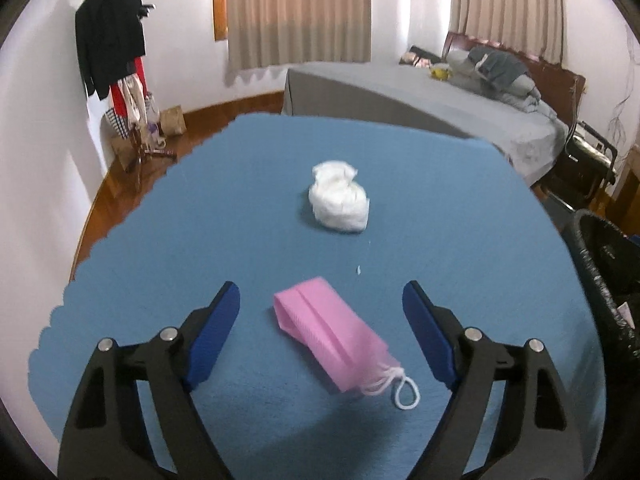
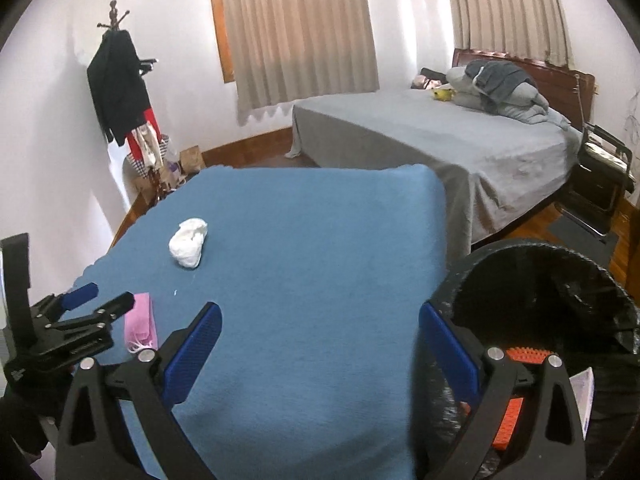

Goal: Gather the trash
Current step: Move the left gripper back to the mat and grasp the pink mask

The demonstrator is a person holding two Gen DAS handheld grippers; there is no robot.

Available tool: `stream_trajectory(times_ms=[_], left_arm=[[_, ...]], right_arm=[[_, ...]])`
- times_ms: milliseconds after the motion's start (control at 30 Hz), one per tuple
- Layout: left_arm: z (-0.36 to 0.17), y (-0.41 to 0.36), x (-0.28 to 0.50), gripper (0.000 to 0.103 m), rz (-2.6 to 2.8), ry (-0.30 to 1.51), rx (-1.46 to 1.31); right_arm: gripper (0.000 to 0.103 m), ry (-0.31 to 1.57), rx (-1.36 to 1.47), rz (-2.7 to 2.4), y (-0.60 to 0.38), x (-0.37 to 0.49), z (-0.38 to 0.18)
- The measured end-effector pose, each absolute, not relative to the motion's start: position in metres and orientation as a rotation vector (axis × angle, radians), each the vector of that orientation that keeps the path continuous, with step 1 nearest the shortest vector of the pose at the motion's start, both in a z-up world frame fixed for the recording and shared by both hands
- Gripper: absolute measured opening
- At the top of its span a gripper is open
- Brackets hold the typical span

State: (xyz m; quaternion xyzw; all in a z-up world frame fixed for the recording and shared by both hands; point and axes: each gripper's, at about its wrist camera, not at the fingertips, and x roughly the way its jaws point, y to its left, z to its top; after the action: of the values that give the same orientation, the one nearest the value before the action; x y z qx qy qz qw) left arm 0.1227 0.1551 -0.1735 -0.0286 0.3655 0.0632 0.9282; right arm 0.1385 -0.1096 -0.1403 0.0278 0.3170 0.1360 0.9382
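A blue-covered table [image 2: 312,248] fills most of both views, w/ a bed and a coat rack seen in the room beyond. At the table's right edge stands a black-lined trash bin [image 2: 452,280]; an orange toothed piece [image 2: 524,358] and a white card or paper scrap [image 2: 582,392] are seen inside it, so part of the collecting is judged done already.

Two items are left on the cloth. A crumpled white tissue wad [image 1: 339,196] lies toward the far middle of the table, well apart from the bin. Nearer, a folded pink mask [image 1: 328,332] w/ a white ear loop lies flat, approx centred between the jaws of the left gripper [image 1: 320,320]. Those jaws are spread wide, nothing is held, and no pad is seen touching the mask yet; the gripper seems to hover just above it, though the height can't be read exactly. A tiny white speck [image 1: 359,269] is also noted on the cloth betw. mask and wad.

The right gripper [image 2: 320,344] is held at the table's right side, its jaws also wide apart and empty, one finger in front of the bin rim.

Judgement: roughly mid-task. The mask is probably next for pickup, then the wad; both need carrying to the bin.
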Motion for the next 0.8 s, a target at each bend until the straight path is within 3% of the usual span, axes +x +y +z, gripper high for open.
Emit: stream_trajectory(times_ms=[100,200,267,433,800], left_arm=[[-0.186,0.158,0.13,0.077,0.125,0.788,-0.068],[-0.196,0.158,0.136,0.065,0.104,0.838,-0.076],[-0.203,0.156,0.14,0.047,0.085,0.871,-0.079],[-0.207,0.165,0.142,0.015,0.075,0.884,-0.13],[-0.178,0.196,0.141,0.009,0.125,0.771,-0.171]], right_arm=[[0.097,0.662,0.045,0.28,-0.105,0.141,-0.145],[0.097,0.676,0.04,0.281,-0.1,0.145,-0.15],[0.097,0.683,0.035,0.282,-0.099,0.148,-0.152],[0.097,0.692,0.032,0.29,-0.093,0.154,-0.154],[0.097,0.679,0.042,0.336,-0.059,0.182,-0.153]])
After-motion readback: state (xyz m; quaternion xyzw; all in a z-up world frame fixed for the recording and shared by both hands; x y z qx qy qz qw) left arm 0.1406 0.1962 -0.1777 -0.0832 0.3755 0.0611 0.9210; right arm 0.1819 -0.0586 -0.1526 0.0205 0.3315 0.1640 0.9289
